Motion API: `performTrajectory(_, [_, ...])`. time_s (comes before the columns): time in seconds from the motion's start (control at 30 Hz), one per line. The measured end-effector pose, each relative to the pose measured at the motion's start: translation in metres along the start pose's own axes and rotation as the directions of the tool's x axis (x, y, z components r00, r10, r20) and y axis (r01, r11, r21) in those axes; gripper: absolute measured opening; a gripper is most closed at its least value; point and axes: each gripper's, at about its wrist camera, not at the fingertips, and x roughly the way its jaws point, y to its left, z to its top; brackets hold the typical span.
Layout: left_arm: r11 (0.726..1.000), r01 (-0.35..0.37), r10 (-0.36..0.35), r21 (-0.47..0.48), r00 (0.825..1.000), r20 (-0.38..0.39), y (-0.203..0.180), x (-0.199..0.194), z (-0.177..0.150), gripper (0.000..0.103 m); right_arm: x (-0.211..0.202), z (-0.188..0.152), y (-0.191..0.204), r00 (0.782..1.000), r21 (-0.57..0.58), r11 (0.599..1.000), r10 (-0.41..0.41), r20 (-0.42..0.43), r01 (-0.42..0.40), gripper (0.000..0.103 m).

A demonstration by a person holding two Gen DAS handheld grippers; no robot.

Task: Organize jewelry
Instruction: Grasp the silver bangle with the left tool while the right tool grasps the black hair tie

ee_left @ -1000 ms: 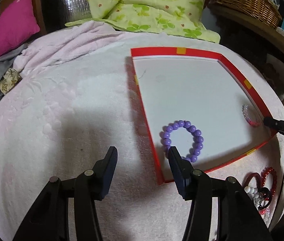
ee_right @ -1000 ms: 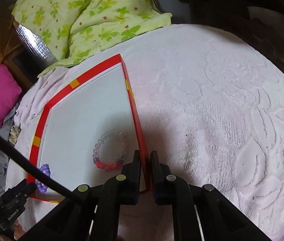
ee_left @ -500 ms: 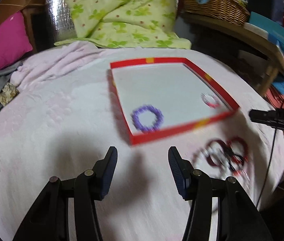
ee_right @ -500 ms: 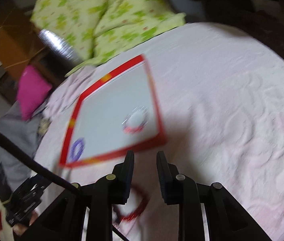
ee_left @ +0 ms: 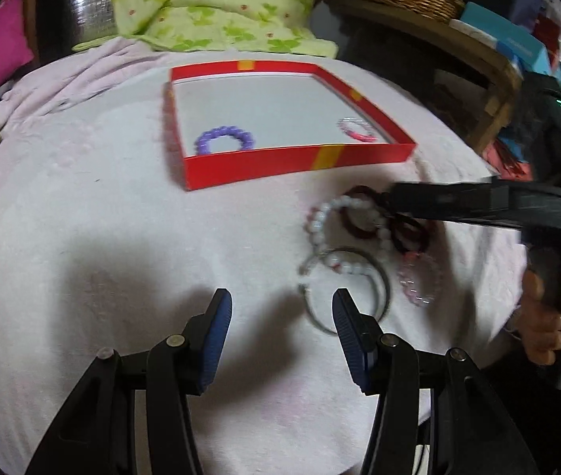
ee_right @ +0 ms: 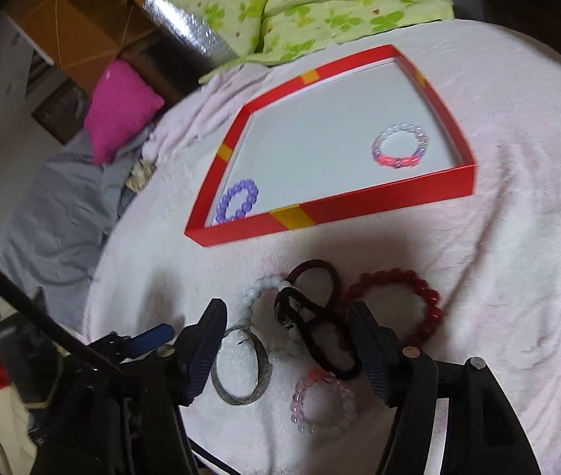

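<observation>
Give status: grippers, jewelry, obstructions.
Left gripper and right gripper: jaws open, empty. Two bracelets in red tray; tangled pile outside on the cloth. Nothing blocking.

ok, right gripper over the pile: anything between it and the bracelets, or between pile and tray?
Nothing visible blocks it. The right gripper is open above the tangled bracelets, with no object between them. Bare cloth separates the pile from the red tray; only its near wall must be cleared.
</observation>
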Motion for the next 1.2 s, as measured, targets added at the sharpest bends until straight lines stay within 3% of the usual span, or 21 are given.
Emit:
performTrajectory(0.07, [0.999,0.027,-0.027,0.022,1.0,0.009,-0.004,-0.001,0.0,0.065,0.008,0.0,0.002,0.999,-0.026,0.999,-0.047,-0.015,0.047,0.036])
performTrajectory(0.1, [0.999,0.043,-0.043,0.031,0.999,0.013,-0.006,-0.001,0.0,0.067,0.01,0.0,0.0,0.998,-0.028,0.998,-0.065,-0.023,0.064,0.016])
performTrajectory(0.2, [0.994,0.085,-0.086,0.061,0.996,0.014,-0.014,-0.001,0.0,0.07,0.004,0.002,-0.011,0.997,0.004,0.997,-0.074,0.0,0.074,0.007])
performTrajectory(0.27, [0.993,0.095,-0.095,0.077,0.995,0.006,-0.019,0.002,0.001,0.076,-0.01,0.007,-0.018,0.996,0.026,0.998,-0.062,0.056,0.061,0.007])
performTrajectory(0.4, [0.99,0.106,-0.102,0.089,0.994,-0.044,-0.026,0.016,0.001,0.076,-0.026,0.013,-0.037,0.991,0.111,0.993,-0.053,0.121,0.04,0.007])
performTrajectory(0.8, [0.987,0.058,-0.048,0.153,0.997,-0.063,-0.044,0.034,-0.001,0.076,-0.029,0.018,-0.041,0.989,0.155,0.988,-0.029,0.143,0.006,0.007])
performTrajectory(0.97, [0.984,0.039,-0.032,0.174,0.999,-0.043,-0.043,0.031,-0.003,0.062,-0.03,0.017,-0.038,0.988,0.149,0.989,-0.026,0.153,0.002,0.007])
performTrajectory(1.2, [0.983,0.044,-0.039,0.179,0.999,-0.03,-0.041,0.027,-0.003,0.061,-0.029,0.016,-0.036,0.987,0.146,0.989,-0.031,0.158,0.007,0.007])
